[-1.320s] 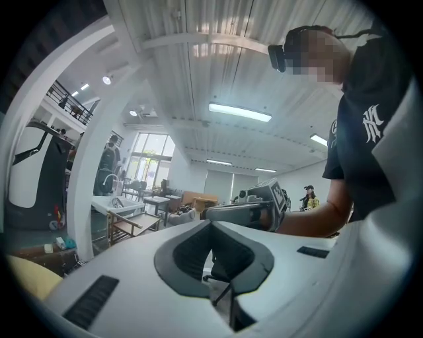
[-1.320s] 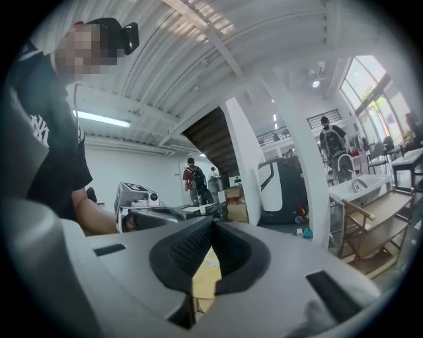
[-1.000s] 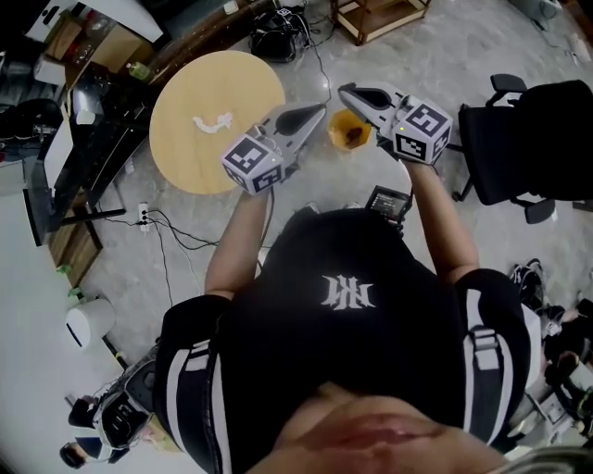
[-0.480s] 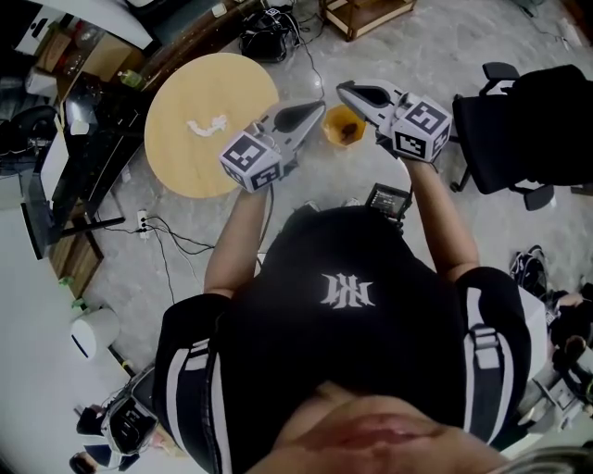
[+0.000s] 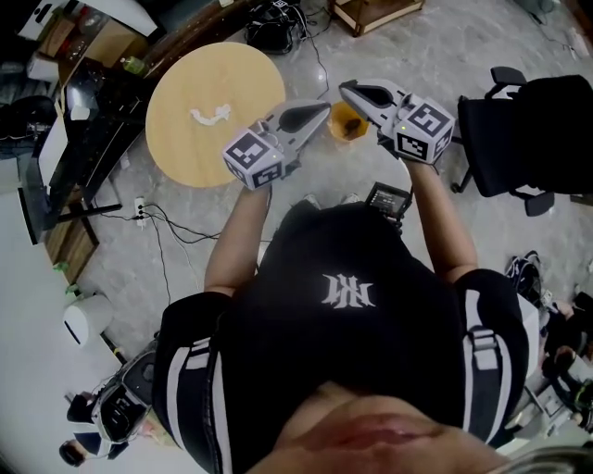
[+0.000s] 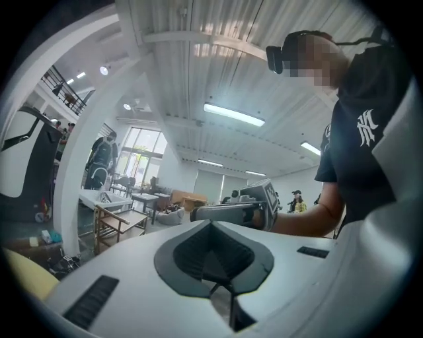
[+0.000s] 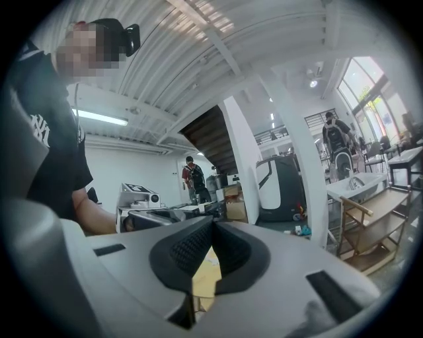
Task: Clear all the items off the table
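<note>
A round wooden table [image 5: 185,139] stands at the upper left of the head view, with one small white crumpled item [image 5: 211,115] lying on its top. Both grippers hang level in front of the person, to the right of the table and over the floor. My left gripper [image 5: 324,106] is shut and holds nothing. My right gripper [image 5: 345,89] is shut too, also empty, its tip close to the left one's. A yellow bin [image 5: 348,126] sits on the floor below and between them. In the left gripper view the right gripper [image 6: 241,210] shows just past the closed jaws.
A black office chair [image 5: 523,139] stands to the right. A desk with a monitor [image 5: 56,157] lines the left edge, with cables [image 5: 167,227] on the floor beside it. A wooden frame [image 5: 375,14] is at the top. A black device [image 5: 387,198] lies by the person's feet.
The head view has shifted slightly. Both grippers keep their places and stay shut.
</note>
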Action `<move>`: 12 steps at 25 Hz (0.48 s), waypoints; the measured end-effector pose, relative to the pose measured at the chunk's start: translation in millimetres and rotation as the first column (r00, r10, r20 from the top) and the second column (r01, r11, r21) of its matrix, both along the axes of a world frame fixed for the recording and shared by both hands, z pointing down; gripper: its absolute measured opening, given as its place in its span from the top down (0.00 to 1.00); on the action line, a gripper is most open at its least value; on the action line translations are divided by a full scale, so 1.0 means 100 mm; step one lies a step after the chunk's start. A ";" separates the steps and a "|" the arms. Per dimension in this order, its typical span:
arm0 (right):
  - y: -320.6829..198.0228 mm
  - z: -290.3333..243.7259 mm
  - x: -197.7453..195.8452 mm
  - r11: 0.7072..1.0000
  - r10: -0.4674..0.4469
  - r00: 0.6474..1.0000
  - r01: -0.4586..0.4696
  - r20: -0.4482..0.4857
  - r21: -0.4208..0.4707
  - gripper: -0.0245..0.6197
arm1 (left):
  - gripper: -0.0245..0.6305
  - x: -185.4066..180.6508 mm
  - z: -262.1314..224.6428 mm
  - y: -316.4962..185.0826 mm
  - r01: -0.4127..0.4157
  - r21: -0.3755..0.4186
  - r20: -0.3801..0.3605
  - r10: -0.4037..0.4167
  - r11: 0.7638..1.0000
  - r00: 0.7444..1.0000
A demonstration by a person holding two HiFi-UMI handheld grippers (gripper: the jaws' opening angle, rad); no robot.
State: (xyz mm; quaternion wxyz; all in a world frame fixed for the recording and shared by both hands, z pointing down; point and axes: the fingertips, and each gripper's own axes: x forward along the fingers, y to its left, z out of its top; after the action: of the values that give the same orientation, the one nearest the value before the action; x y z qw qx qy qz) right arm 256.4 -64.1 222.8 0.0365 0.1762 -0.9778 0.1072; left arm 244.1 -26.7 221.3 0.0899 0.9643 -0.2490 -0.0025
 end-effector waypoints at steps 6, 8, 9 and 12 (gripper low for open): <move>0.02 0.20 -0.37 0.994 -0.105 0.994 0.105 0.014 -0.019 0.96 | 0.94 -0.37 0.23 0.16 0.128 -0.063 0.003 -0.128 0.990 0.992; -0.01 0.26 -0.60 0.991 -0.133 0.991 0.133 0.018 -0.017 0.96 | 0.94 -0.65 0.30 0.21 0.186 -0.079 0.010 -0.186 0.979 0.983; -0.02 0.28 -0.73 0.989 -0.149 0.989 0.149 0.019 -0.015 0.96 | 0.94 -0.79 0.33 0.25 0.215 -0.085 0.014 -0.215 0.973 0.977; 0.03 0.26 -1.12 0.979 -0.205 0.978 0.206 0.026 -0.012 0.96 | 0.94 -1.25 0.33 0.36 0.304 -0.089 0.019 -0.304 0.949 0.953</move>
State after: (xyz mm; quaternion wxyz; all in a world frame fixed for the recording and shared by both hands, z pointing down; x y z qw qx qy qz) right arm 144.3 -61.4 248.4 0.0364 0.0727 -0.9903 0.1122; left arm 119.2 9.6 254.5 0.1316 0.9094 -0.3945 -0.0028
